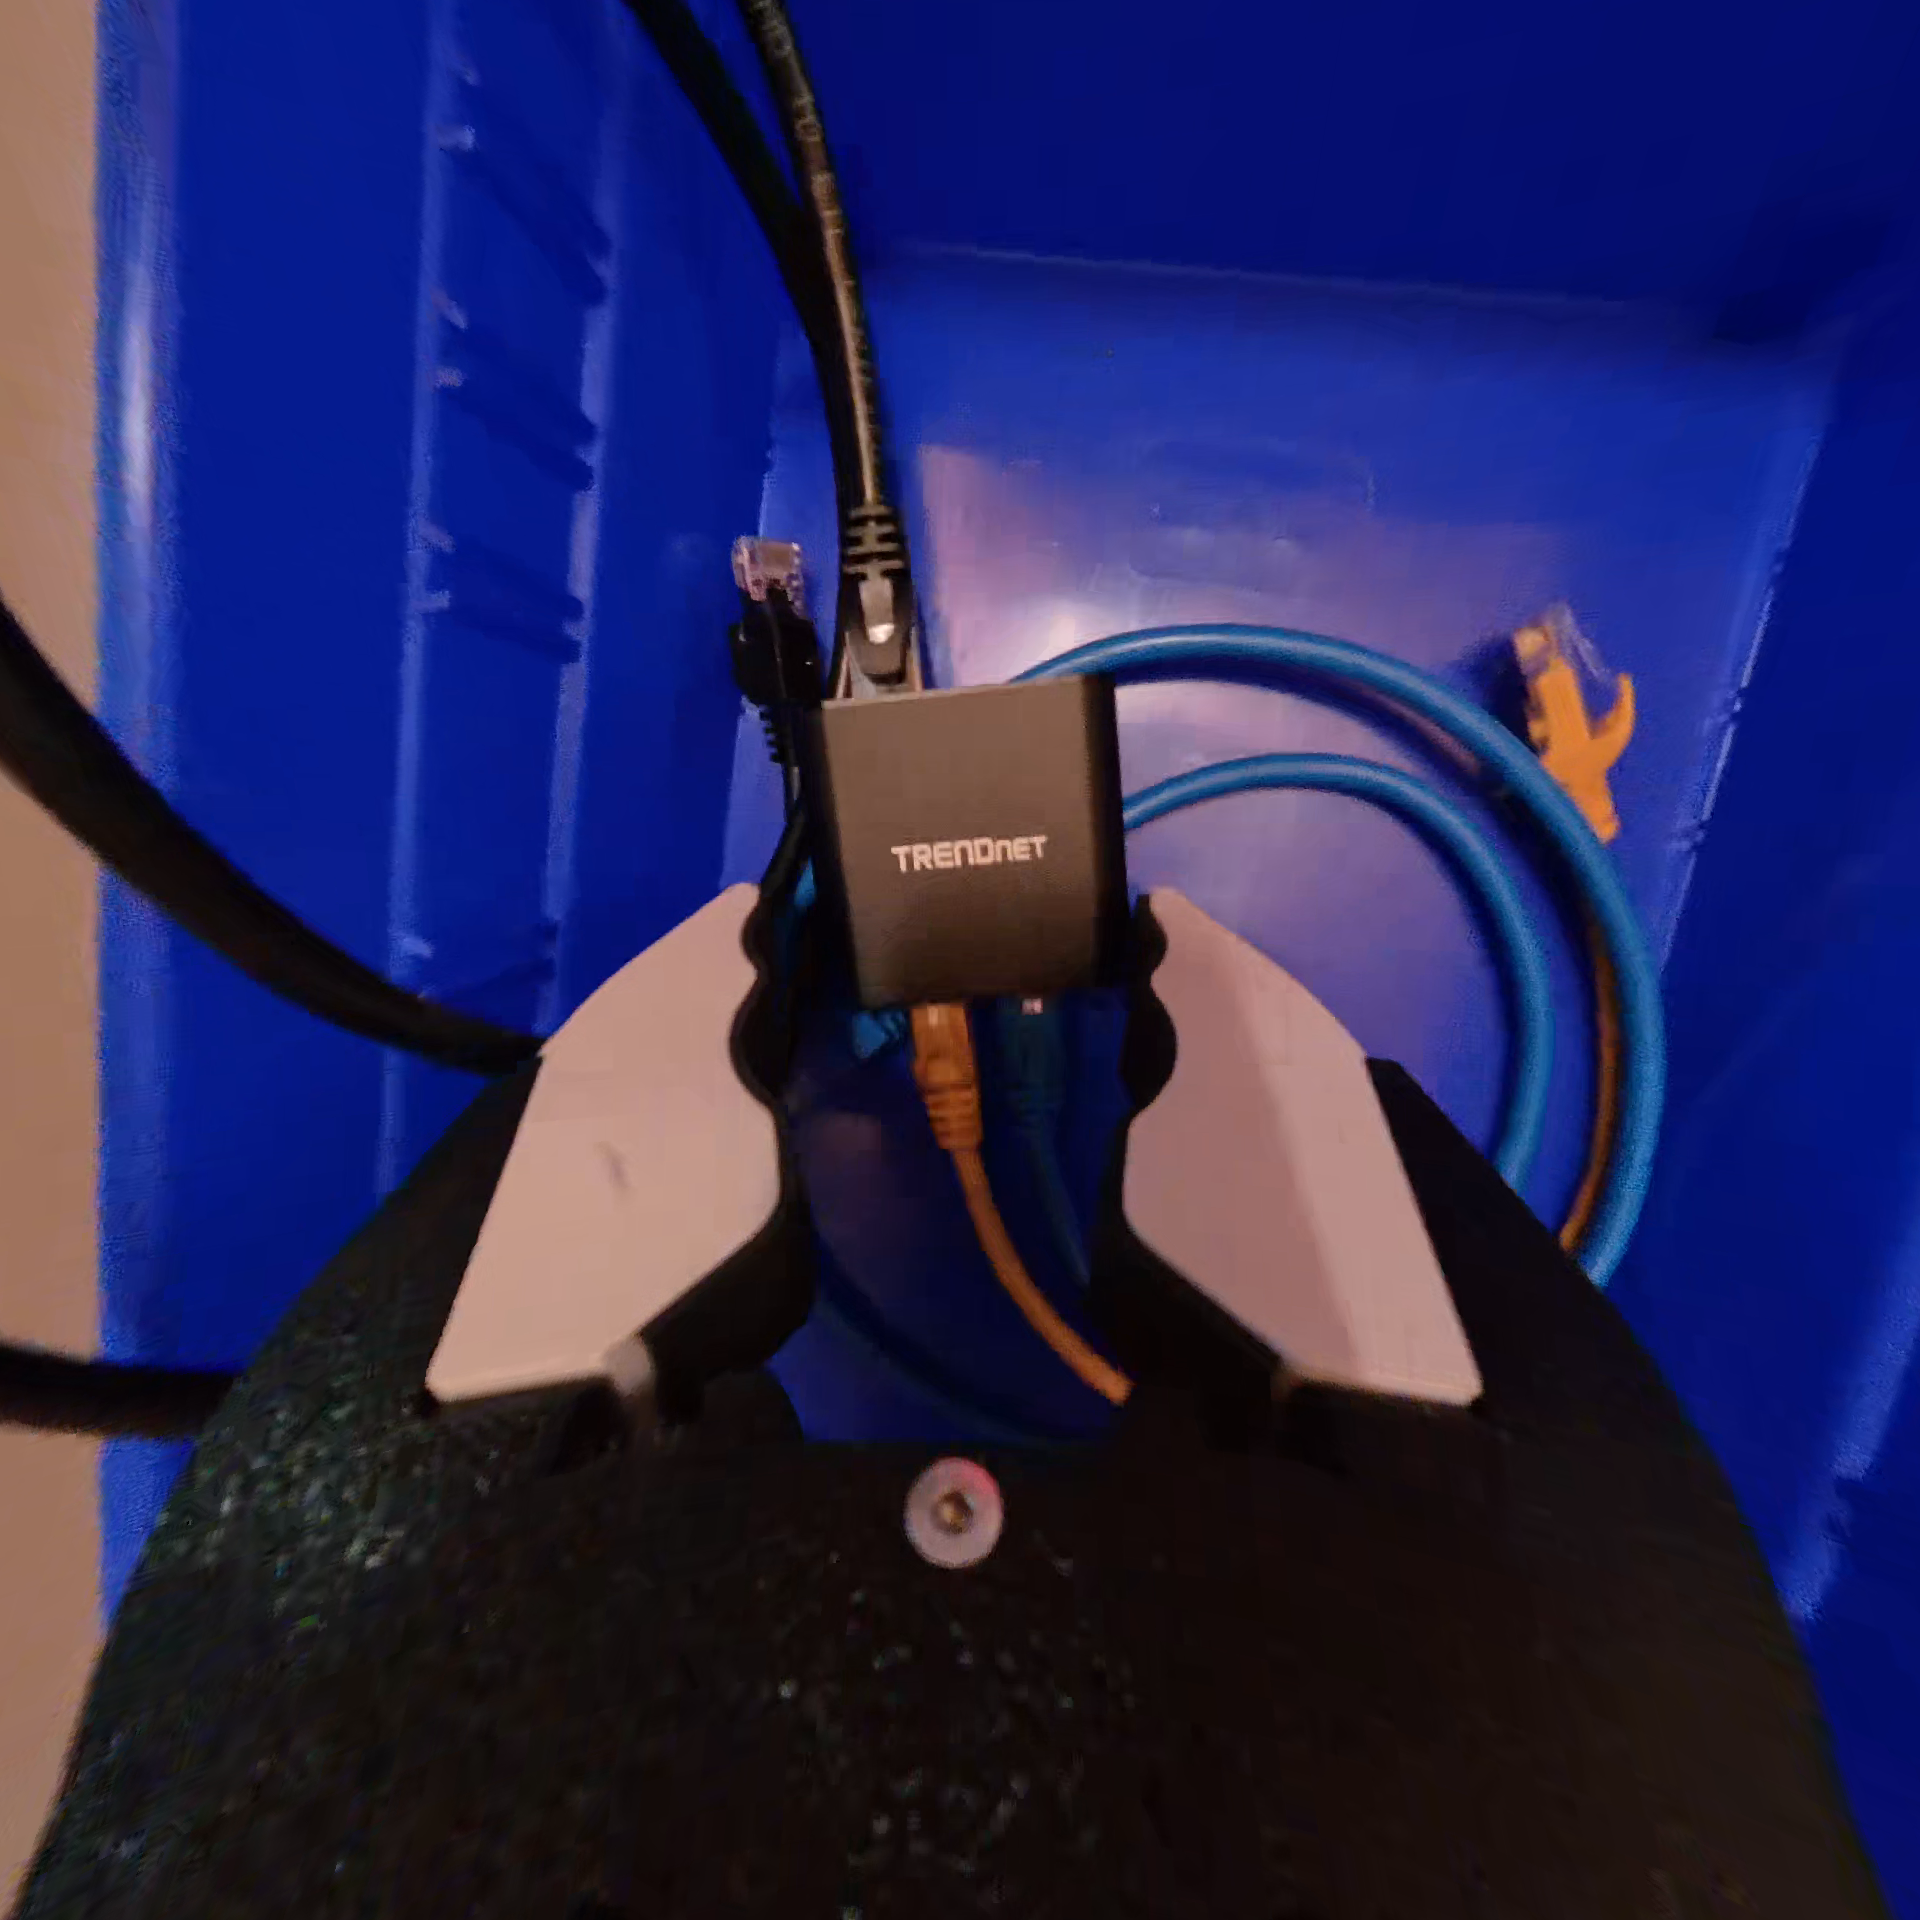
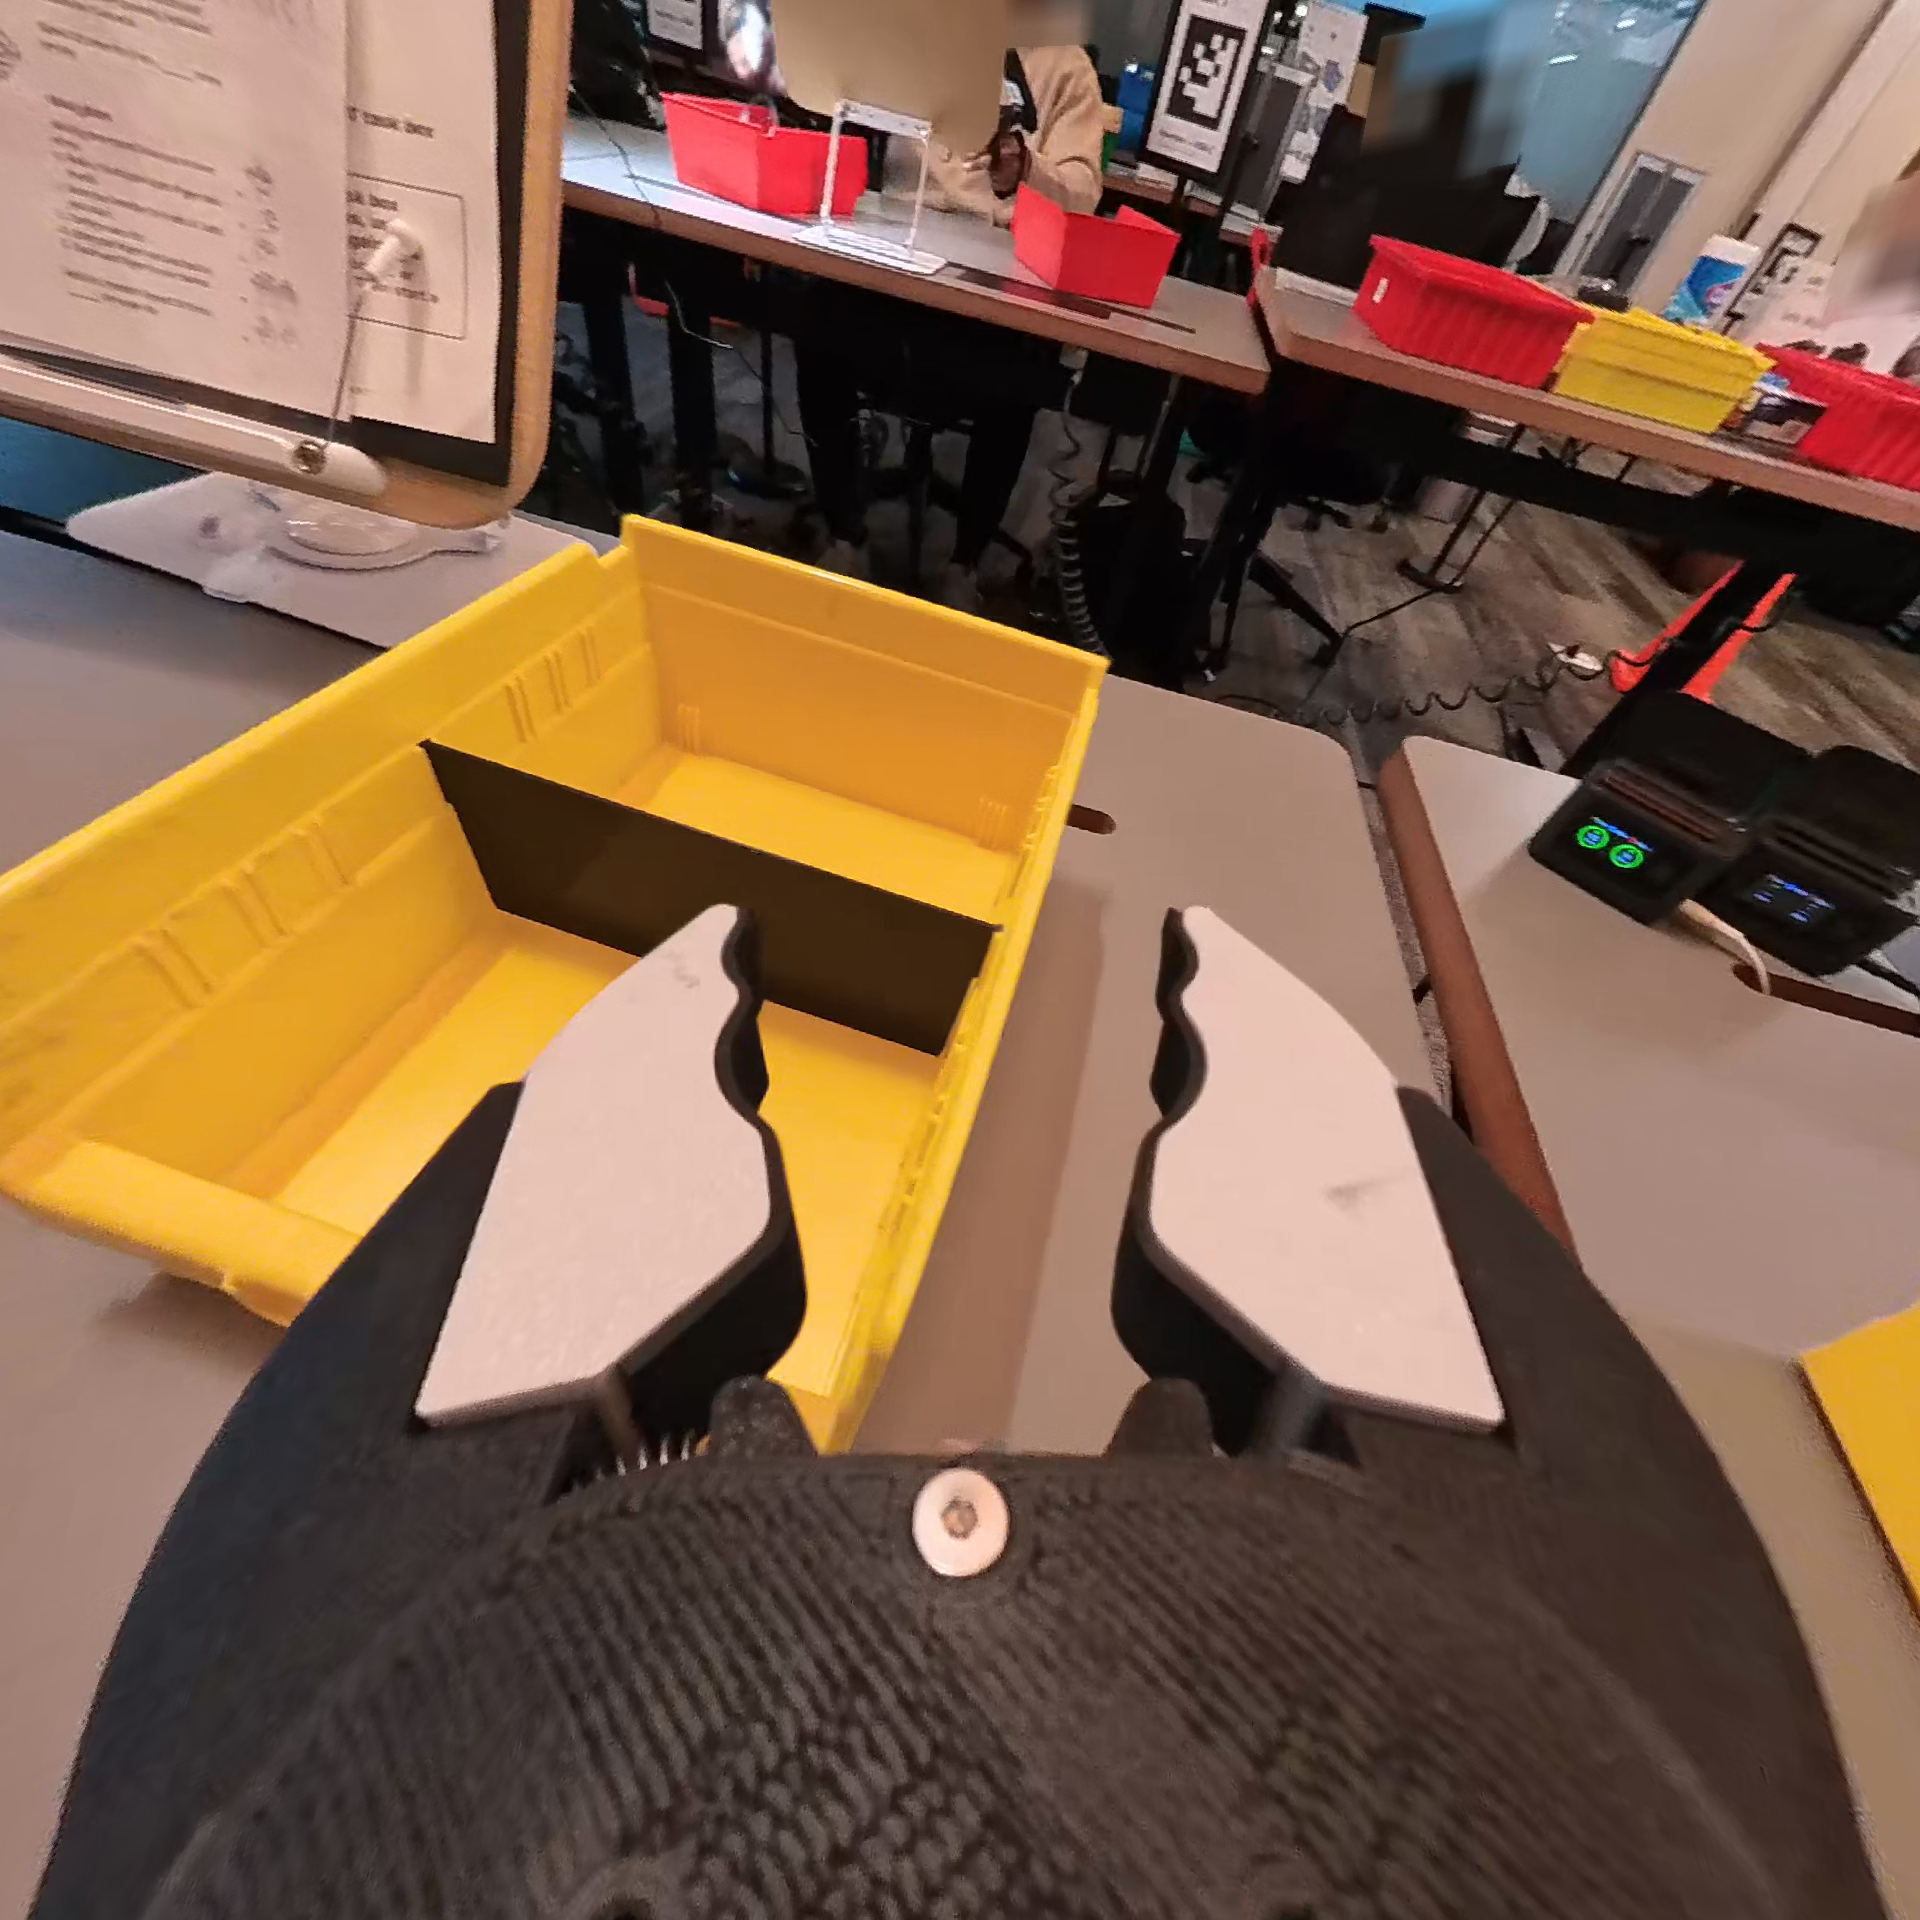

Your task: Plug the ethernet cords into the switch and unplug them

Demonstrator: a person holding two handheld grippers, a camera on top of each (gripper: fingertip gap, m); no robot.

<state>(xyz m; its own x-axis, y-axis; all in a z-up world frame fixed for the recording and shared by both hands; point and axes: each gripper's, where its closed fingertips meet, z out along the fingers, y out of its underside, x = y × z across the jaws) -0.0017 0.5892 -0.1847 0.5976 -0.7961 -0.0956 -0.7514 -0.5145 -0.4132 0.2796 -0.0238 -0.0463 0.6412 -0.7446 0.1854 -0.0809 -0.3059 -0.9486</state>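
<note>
Only left view: left hand-held gripper (image 1: 945, 914) astride switch (image 1: 971, 831), contact unclear | right hand-held gripper (image 2: 956, 925) apart, yellow bin (image 2: 312, 852).

The right gripper (image 2: 956, 966) hangs with its jaws spread and nothing between them above the grey tabletop (image 2: 1195, 831). A yellow bin (image 2: 312, 831) with a black divider (image 2: 707, 883) sits by the tabletop's far edge.

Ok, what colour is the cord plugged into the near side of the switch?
Orange: the cord enters the black switch between the left gripper's fingers. Left wrist view shows it best.
</note>
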